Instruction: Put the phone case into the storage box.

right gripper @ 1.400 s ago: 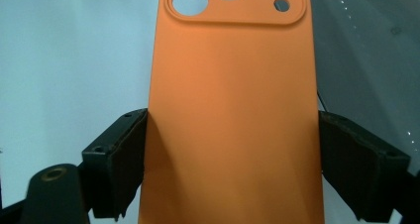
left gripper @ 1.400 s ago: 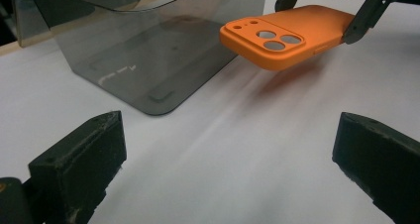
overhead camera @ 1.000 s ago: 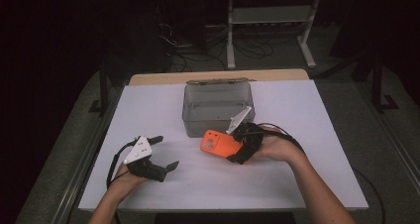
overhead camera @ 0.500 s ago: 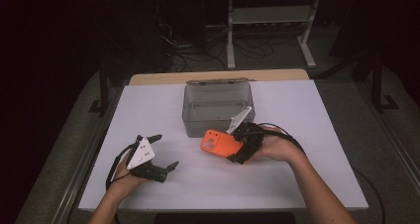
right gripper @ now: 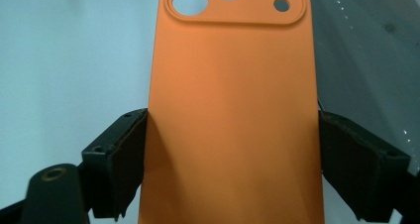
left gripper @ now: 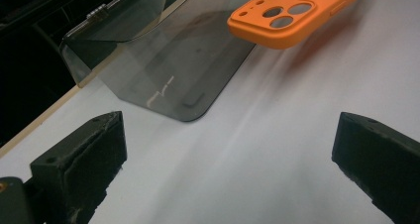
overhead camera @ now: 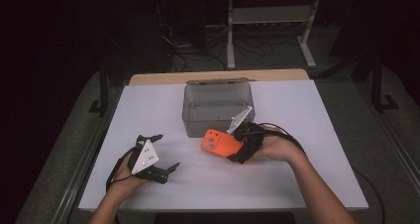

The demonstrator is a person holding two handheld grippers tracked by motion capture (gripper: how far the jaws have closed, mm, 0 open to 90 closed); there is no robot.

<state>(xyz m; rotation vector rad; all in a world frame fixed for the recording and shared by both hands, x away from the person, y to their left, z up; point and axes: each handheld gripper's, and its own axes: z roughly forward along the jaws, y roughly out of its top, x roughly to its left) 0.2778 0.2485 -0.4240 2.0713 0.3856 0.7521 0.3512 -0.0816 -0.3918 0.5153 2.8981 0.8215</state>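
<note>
Right tool (overhead camera: 236, 153) clamped on orange phone case (overhead camera: 221, 143) edges, left tool (overhead camera: 159, 153) wide open, empty, smoky box (overhead camera: 216, 107) behind

Orange phone case (overhead camera: 221, 143), plain back up with camera cut-outs at its far end, is held level just above the white table (overhead camera: 148, 110), clamped across its width, beside the front of the clear grey box (overhead camera: 215, 110).

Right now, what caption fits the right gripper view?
Right gripper clamps an orange phone case by its long edges, camera cutouts pointing away.
</note>
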